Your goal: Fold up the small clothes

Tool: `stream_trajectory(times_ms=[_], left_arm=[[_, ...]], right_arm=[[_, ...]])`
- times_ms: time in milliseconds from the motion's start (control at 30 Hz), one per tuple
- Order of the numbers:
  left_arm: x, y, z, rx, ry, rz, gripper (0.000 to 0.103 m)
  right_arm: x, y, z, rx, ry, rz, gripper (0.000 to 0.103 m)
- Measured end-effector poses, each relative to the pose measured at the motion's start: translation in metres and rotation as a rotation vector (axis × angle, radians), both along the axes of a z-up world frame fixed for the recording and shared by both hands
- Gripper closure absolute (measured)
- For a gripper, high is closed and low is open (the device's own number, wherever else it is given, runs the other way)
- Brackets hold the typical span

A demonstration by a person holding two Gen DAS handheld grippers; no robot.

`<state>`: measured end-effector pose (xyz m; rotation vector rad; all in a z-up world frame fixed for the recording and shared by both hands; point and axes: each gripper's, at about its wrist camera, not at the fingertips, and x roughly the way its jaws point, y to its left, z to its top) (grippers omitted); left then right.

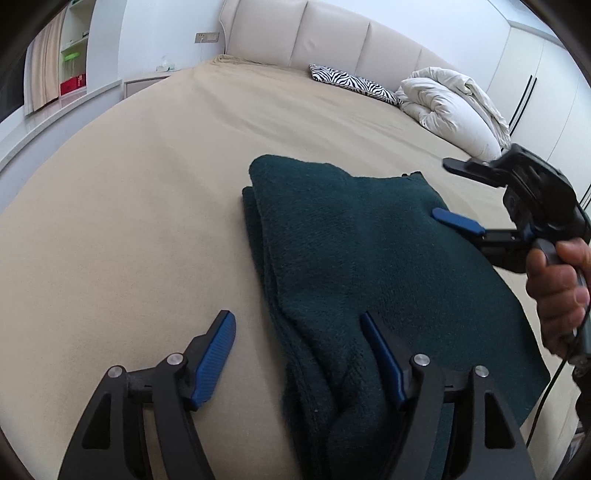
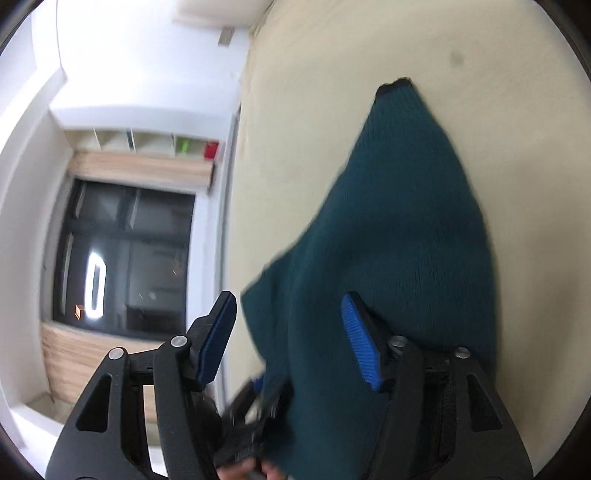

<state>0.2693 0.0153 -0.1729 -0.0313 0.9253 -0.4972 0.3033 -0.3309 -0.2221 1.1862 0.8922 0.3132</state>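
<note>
Lying folded, dark green sweater (image 1: 369, 258), long axis toward the headboard (image 1: 332, 33).

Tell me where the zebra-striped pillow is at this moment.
In the left wrist view, the zebra-striped pillow lies at the far end of the beige bed, below the padded headboard and just left of the rumpled white duvet.
</note>
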Motion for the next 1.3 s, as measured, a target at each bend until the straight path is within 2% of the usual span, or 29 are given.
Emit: stream_trajectory(times_ms=[100,133,267,333,400,467,533,633,733,767,833,900,933,967,1000,1133,1200,1267,1300], left_arm=[[0.0,0.001,-0.001,-0.01,-0.001,-0.002,0.028],[0.0,0.001,-0.001,-0.016,-0.001,-0.002,0.028],[-0.001,0.004,0.0,-0.017,-0.002,-0.001,0.028],[0.0,0.004,0.0,-0.025,0.003,-0.002,0.028],[0.001,0.004,-0.001,-0.03,0.007,-0.004,0.027],[0.002,0.007,-0.002,-0.035,0.009,-0.007,0.027],[0.002,0.009,-0.002,-0.044,0.011,-0.008,0.027],[0.002,0.011,-0.003,-0.05,0.008,-0.009,0.027],[0.003,0.013,-0.003,-0.045,0.005,-0.01,0.027],[0.004,0.013,-0.003,-0.044,0.005,-0.01,0.027],[0.004,0.013,-0.003,-0.042,0.005,-0.01,0.027],[0.004,0.012,-0.003,-0.038,0.005,-0.012,0.027],[0.004,0.012,-0.003,-0.033,0.002,-0.012,0.026],[0.003,0.011,-0.003,-0.032,0.002,-0.012,0.026],[0.004,0.012,-0.003,-0.033,0.004,-0.011,0.026],[0.005,0.013,-0.004,-0.042,0.004,-0.01,0.027],[0.005,0.013,-0.004,-0.042,0.003,-0.01,0.027],[0.005,0.013,-0.004,-0.044,0.003,-0.011,0.027],[0.005,0.013,-0.005,-0.042,0.001,-0.011,0.027]], right_arm=[[0.007,-0.007,0.006,-0.095,0.039,-0.025,0.053],[0.007,-0.006,0.015,-0.109,0.054,-0.02,0.05],[0.015,0.01,0.044,-0.107,-0.036,0.021,0.04],[0.028,0.023,0.042,-0.124,-0.015,0.054,0.034],[0.038,0.028,0.027,-0.204,0.039,0.048,0.034],[0.041,0.021,0.014,-0.29,0.021,0.01,0.037],[0.039,0.01,0.011,-0.239,0.029,-0.012,0.039],[0.014,0.002,0.035,-0.198,0.015,-0.008,0.036],[-0.043,0.002,0.066,-0.09,-0.133,0.055,0.035],[-0.058,0.007,0.068,-0.073,-0.154,0.079,0.035],[-0.091,0.026,0.062,-0.047,-0.177,0.138,0.035],[-0.114,0.041,0.029,-0.049,-0.106,0.189,0.034],[-0.119,0.045,0.012,-0.06,-0.066,0.186,0.038],[-0.127,0.044,-0.005,-0.042,-0.086,0.163,0.05],[-0.134,0.041,-0.007,-0.045,-0.128,0.134,0.052],[-0.13,0.042,0.012,-0.031,-0.066,0.114,0.047],[-0.134,0.056,0.028,-0.036,-0.116,0.135,0.044],[-0.139,0.072,0.024,-0.014,-0.107,0.178,0.038],[-0.137,0.078,0.013,-0.025,-0.073,0.2,0.038]])
